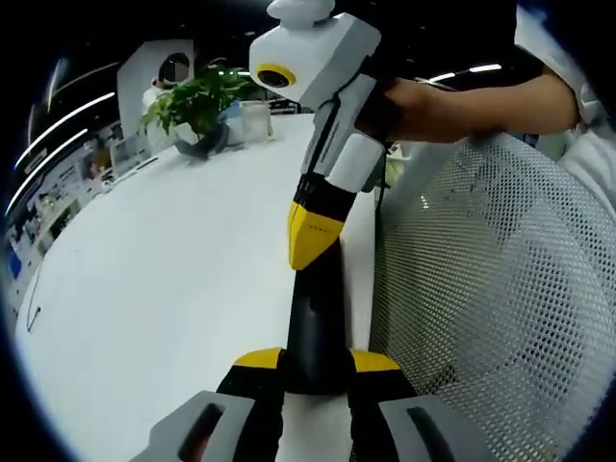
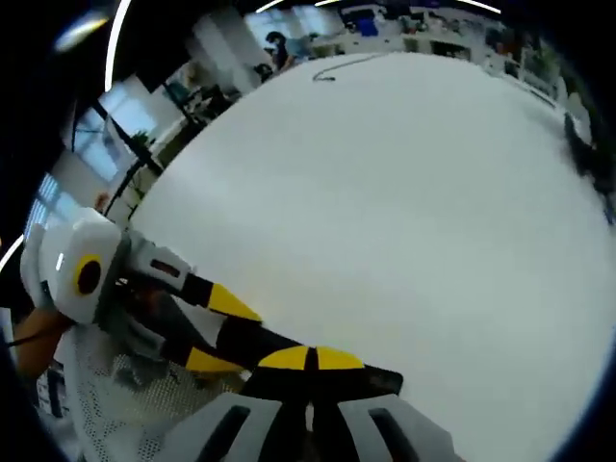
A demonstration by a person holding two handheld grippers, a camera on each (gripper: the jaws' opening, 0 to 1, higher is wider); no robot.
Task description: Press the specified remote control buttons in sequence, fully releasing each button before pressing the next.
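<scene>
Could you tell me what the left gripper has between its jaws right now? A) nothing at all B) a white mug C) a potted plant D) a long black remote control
D: in the left gripper view the left gripper is closed on one end of the black remote control, while the right gripper touches it from above.

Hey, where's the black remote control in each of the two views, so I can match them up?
Left gripper view: low centre, the remote control stands between this view's own yellow-tipped jaws.
Right gripper view: lower left of centre, the remote control lies just beyond this view's closed jaws.
Shared landmark: the white mesh chair back.
</scene>
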